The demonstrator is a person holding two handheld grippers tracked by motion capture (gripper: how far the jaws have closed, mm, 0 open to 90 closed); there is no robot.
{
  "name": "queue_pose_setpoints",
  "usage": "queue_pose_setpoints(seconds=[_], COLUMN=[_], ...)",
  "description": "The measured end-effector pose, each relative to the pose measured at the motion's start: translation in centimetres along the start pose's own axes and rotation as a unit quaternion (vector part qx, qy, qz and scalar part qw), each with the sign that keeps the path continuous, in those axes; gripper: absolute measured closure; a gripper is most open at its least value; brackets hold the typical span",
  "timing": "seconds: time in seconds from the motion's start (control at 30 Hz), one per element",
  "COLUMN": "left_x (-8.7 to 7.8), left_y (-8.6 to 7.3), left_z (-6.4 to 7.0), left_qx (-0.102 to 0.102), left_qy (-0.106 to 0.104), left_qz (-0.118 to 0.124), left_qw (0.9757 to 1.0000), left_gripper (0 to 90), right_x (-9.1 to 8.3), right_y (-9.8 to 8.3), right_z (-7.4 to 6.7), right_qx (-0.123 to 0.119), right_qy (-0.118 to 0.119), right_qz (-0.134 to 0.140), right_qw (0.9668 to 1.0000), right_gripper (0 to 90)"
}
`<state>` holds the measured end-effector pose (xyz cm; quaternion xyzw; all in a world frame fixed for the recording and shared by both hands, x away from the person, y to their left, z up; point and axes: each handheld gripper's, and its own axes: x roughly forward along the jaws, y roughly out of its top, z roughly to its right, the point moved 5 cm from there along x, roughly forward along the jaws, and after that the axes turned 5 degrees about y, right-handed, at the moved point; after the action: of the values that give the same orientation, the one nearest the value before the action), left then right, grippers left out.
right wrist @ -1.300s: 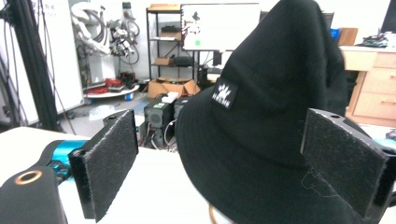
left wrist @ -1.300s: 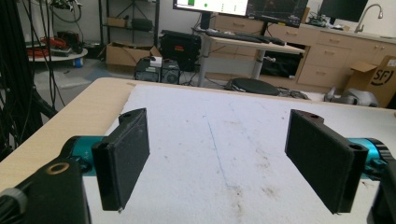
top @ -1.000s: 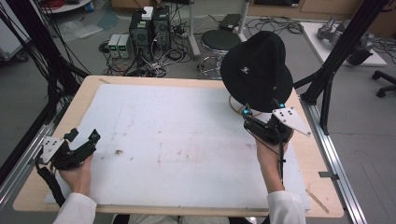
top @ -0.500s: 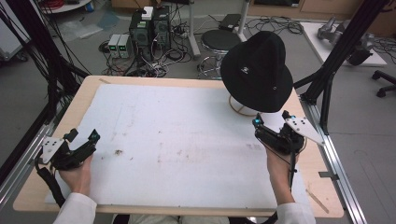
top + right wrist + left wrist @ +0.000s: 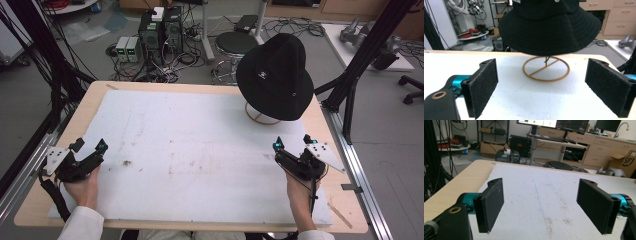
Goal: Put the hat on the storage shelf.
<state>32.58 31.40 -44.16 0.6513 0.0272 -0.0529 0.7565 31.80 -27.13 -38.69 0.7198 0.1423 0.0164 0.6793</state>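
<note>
Right gripper (image 5: 292, 146), jaws wide and empty, faces the black hat (image 5: 276, 75) on its stand (image 5: 546, 69) just ahead; any grasp would need a forward reach.

This is a robotics or research lab, with office furniture at its edges; the wooden table (image 5: 320, 125) carries a white foam mat (image 5: 200, 145) and stands inside a frame of black struts (image 5: 362, 55) and metal rails (image 5: 357, 170); computer towers (image 5: 160, 30) and tangled cables (image 5: 175, 65) sit on the grey floor beyond it, beside a round stool (image 5: 235, 42); monitors (image 5: 571, 123) stand on a desk (image 5: 556, 142) near wooden drawers (image 5: 596, 155) and cardboard boxes (image 5: 624, 163).
</note>
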Motion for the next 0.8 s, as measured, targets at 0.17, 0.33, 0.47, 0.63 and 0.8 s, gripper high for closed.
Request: queue_pose_setpoints(seconds=[0.17, 0.33, 0.47, 0.63, 0.8], left_x=[0.0, 0.0, 0.0, 0.0, 0.0], left_y=[0.0, 0.0, 0.0, -0.1, -0.1], left_z=[0.0, 0.0, 0.1, 0.1, 0.1], left_qx=[0.0, -0.001, -0.001, -0.001, 0.0], left_qy=[0.0, 0.0, 0.0, 0.001, 0.0], left_qz=[0.0, 0.0, 0.0, 0.0, 0.0], left_qw=[1.0, 1.0, 1.0, 1.0, 1.0], left_gripper=[22.1, 22.1, 22.1, 22.1, 22.1], right_x=[-0.1, -0.2, -0.2, -0.1, -0.2], right_y=[-1.2, -2.2, -3.0, -4.0, -4.6], right_z=[0.1, 0.2, 0.2, 0.5, 0.5], right_qx=[0.006, 0.007, 0.007, 0.005, -0.003], right_qy=[-0.004, -0.005, -0.009, -0.013, -0.018], right_qz=[-0.002, -0.009, -0.013, -0.014, -0.014], right_qw=[1.0, 0.9999, 0.9999, 0.9998, 0.9997], right_gripper=[10.2, 10.2, 10.2, 10.2, 10.2])
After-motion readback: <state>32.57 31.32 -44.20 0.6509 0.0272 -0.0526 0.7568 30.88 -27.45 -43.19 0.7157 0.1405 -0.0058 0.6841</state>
